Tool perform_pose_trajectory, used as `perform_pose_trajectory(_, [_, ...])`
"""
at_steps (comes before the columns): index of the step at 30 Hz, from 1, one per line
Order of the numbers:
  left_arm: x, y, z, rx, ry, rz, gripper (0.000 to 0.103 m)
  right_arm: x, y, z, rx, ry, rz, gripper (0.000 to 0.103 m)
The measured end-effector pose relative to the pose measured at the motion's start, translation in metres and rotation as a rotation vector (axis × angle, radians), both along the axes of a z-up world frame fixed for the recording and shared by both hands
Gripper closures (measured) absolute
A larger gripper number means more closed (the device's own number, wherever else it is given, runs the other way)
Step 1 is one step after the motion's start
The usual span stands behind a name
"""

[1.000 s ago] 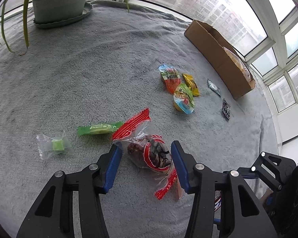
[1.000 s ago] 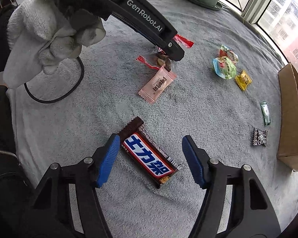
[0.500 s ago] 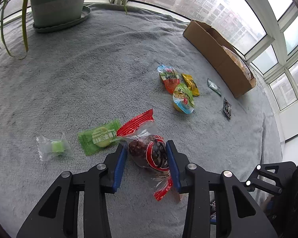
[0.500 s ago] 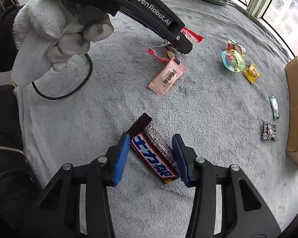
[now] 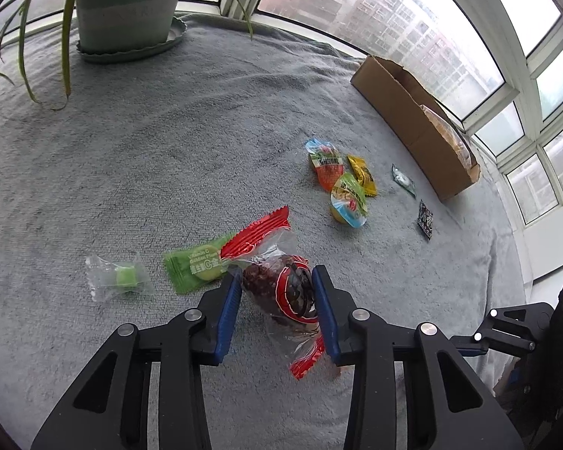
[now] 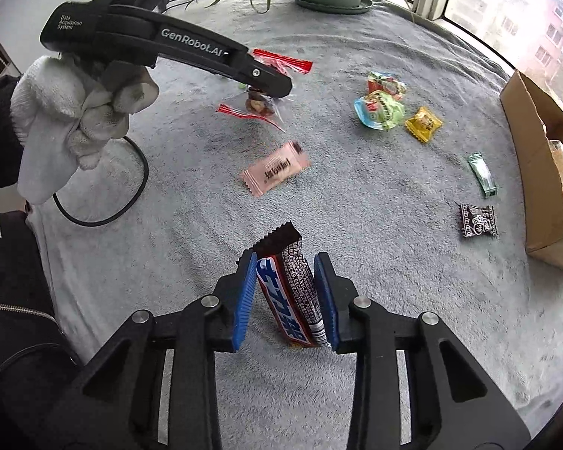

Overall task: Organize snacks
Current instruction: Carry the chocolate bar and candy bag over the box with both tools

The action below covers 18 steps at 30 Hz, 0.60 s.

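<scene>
Snacks are seen scattered over a grey fleece blanket [image 5: 169, 131], and two of them are held in the grippers. In the left wrist view, a clear packet with red ends [image 5: 281, 288], holding dark red fruit, is pinched between the blue pads of the left gripper [image 5: 277, 292] at lower centre. A green vitamin packet [image 5: 195, 264] lies just beside it on the left, and a clear wrapper with a green candy [image 5: 120, 277] lies further left.

In the right wrist view, a chocolate bar with a blue label [image 6: 289, 292] is gripped on edge by the right gripper [image 6: 285, 292] at lower centre; its jaws are closing, with both pads against the bar. A pink packet [image 6: 276, 168] lies near the middle of that frame.

A brown cardboard box [image 5: 413, 120] is seen at the upper right of the left view, open at the top. Something pale orange in clear wrap [image 5: 448, 131] lies inside it; what it is cannot be told. Near the box, on the blanket, a jelly cup [image 5: 349, 202], an orange packet [image 5: 326, 161], a yellow packet [image 5: 362, 176], a small green sachet [image 5: 403, 180] and a black sachet [image 5: 425, 219] are spread out. A potted plant [image 5: 127, 3] stands on a saucer at the upper left.
</scene>
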State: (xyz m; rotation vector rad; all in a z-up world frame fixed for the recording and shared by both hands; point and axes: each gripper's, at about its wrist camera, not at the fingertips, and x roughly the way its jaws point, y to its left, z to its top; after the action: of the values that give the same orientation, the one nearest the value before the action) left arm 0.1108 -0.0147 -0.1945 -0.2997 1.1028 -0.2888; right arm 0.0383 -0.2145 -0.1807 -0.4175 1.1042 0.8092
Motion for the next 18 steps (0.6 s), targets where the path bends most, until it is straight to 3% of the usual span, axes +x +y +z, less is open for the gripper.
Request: perform_pose_trajectory(18, [0.031,-0.018,0.052,-0.028,-0.113,-0.029,0.067,0.058,-0.061,0.045,0.183,-0.073,-0.263,0.080])
